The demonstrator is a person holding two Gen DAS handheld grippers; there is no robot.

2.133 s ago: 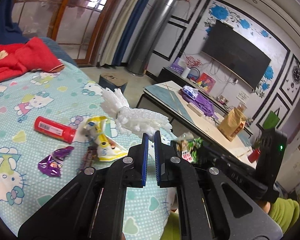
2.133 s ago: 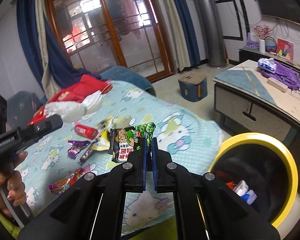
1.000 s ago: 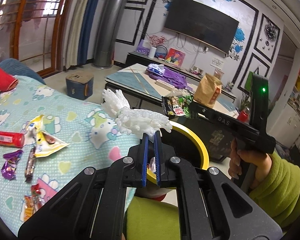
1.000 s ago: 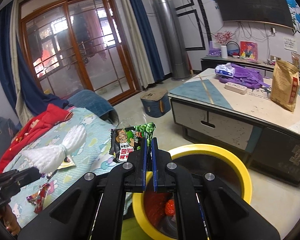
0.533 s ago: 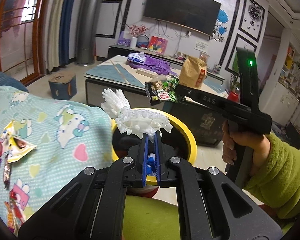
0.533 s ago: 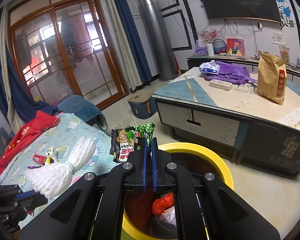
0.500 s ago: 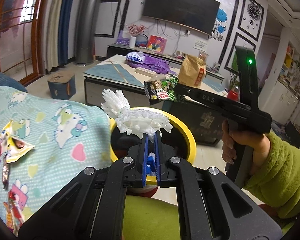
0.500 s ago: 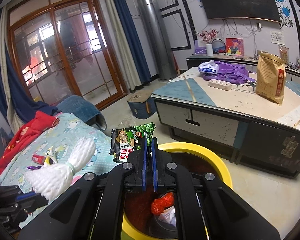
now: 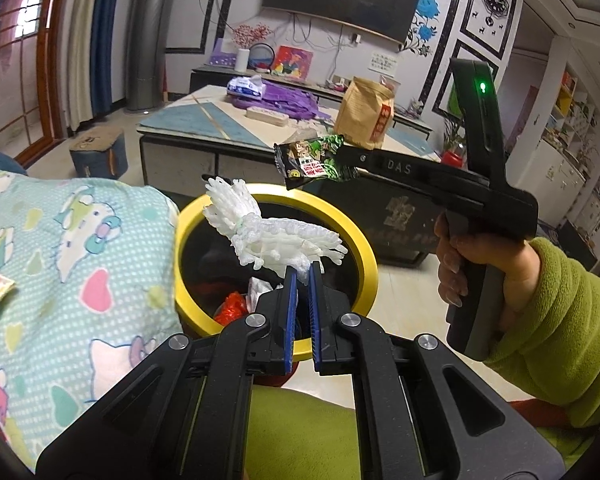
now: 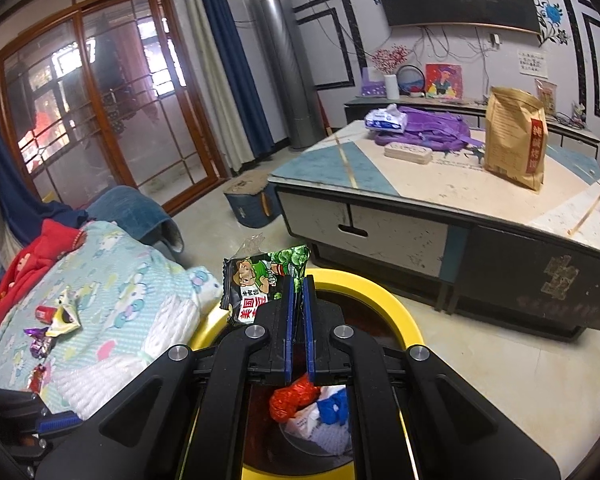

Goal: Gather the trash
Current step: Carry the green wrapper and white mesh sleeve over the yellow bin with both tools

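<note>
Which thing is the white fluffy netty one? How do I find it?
Look for the round bin with the yellow rim beside the cartoon-cat blanket. Just above its opening, the left tongs pinch the white foam net. It's the only white, bumpy mesh piece; the other tongs' snack packet is dark green.

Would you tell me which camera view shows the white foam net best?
The left wrist view: the white foam net shows whole, pinched at one end by the left gripper above the yellow-rimmed bin. The right wrist view shows it partly hidden behind the right gripper's body.

White foam net (image 9: 274,236), green-black snack wrapper (image 10: 262,284), yellow-rimmed bin (image 9: 364,248).
</note>
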